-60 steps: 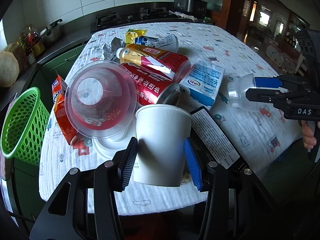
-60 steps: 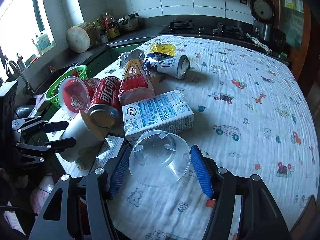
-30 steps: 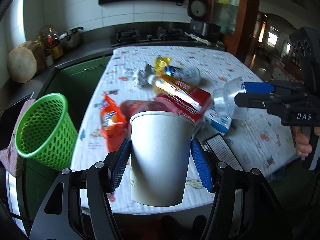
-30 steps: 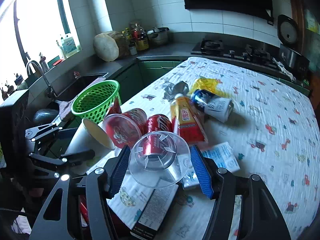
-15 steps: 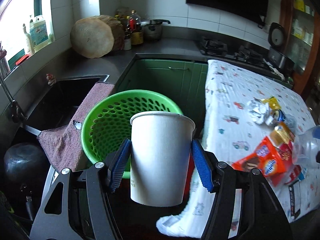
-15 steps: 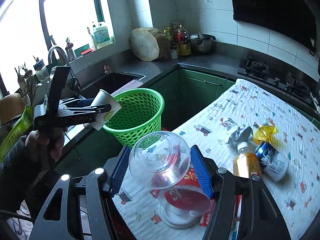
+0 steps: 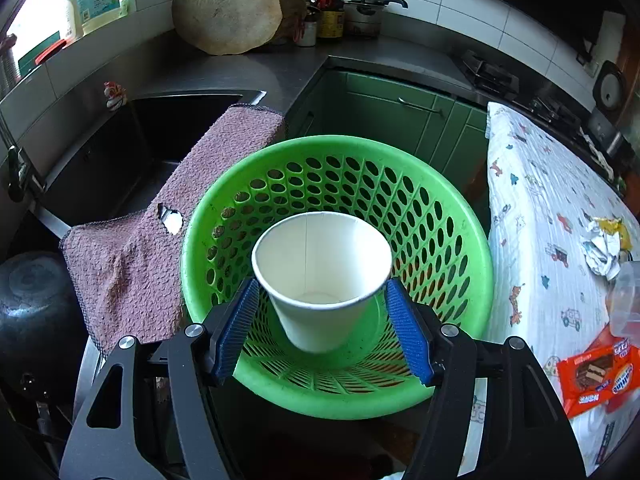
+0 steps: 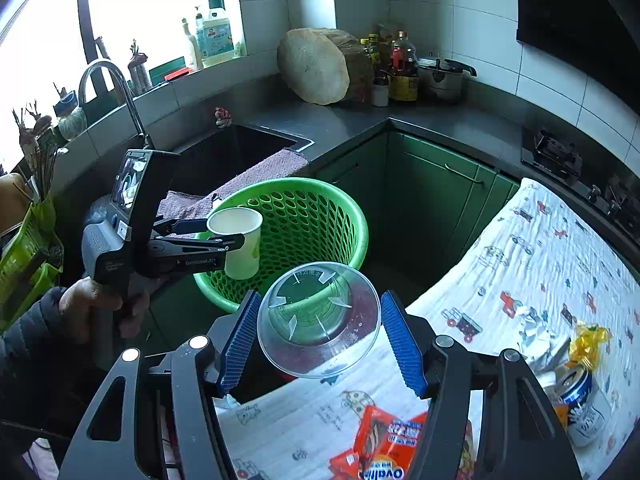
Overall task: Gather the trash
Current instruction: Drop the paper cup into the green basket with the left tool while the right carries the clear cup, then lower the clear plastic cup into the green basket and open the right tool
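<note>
- Now the left tool (image 7: 322, 330) is opening around the paper cup (image 7: 322, 276) over the green basket (image 7: 476, 264); its tilt could send it against the rim and out.
- Right tool (image 8: 320, 342) clamps the clear plastic cup (image 8: 318, 320), short of the basket beside the tabletop (image 8: 520, 248); let go early and it misses.

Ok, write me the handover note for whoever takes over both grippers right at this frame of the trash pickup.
Left gripper: jaws opening, white paper cup between them, over the mouth of the green basket; the pads look to have just come off its sides.
Right gripper: shut on the clear plastic cup, held above the table edge, short of the basket.
Done: nothing visible in the basket yet.
Left: let the paper cup fall in, bring over the clear cup, then clear the table: orange snack wrapper, drink can, crumpled foil, yellow wrapper.
</note>
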Available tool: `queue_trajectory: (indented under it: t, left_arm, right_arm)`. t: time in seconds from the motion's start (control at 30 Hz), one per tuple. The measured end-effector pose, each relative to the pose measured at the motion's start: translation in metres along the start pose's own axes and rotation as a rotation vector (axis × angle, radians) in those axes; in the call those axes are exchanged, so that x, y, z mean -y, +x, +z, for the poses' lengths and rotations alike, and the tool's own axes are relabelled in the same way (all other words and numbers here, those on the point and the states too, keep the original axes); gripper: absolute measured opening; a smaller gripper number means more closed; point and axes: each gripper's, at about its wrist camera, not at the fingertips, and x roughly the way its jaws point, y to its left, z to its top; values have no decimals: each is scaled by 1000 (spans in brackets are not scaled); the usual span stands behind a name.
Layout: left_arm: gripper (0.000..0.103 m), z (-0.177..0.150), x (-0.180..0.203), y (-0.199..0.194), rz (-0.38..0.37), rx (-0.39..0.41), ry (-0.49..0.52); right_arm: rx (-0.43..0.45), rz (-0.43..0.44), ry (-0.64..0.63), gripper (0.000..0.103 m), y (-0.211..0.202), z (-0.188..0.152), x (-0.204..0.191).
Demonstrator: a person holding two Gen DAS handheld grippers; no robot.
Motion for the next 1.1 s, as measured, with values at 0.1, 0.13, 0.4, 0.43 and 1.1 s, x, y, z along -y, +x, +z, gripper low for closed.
queue_trajectory:
  t: [0.1,0.13,0.4,0.43,1.1]
  left_arm:
    - [71,1,-8,-1,-6,13,-28]
    - [74,1,-10,-2,-15,19,-38]
    - [76,-3,-30,-14,-9,44,-86]
    - [76,-5,-32,-16,-6,46,-91]
    - [79,-18,-43,-43,-4,75,-132]
  right_arm:
    - [-13,-1,-9,60,22,12,-4]
    - [-18,4,-7,60,31,16,-5]
    - [-92,28,1,60,97,40,-21]
    - [-101,31,2,60,104,42,-23]
    - [-49,80,19,75,91,38,-34]
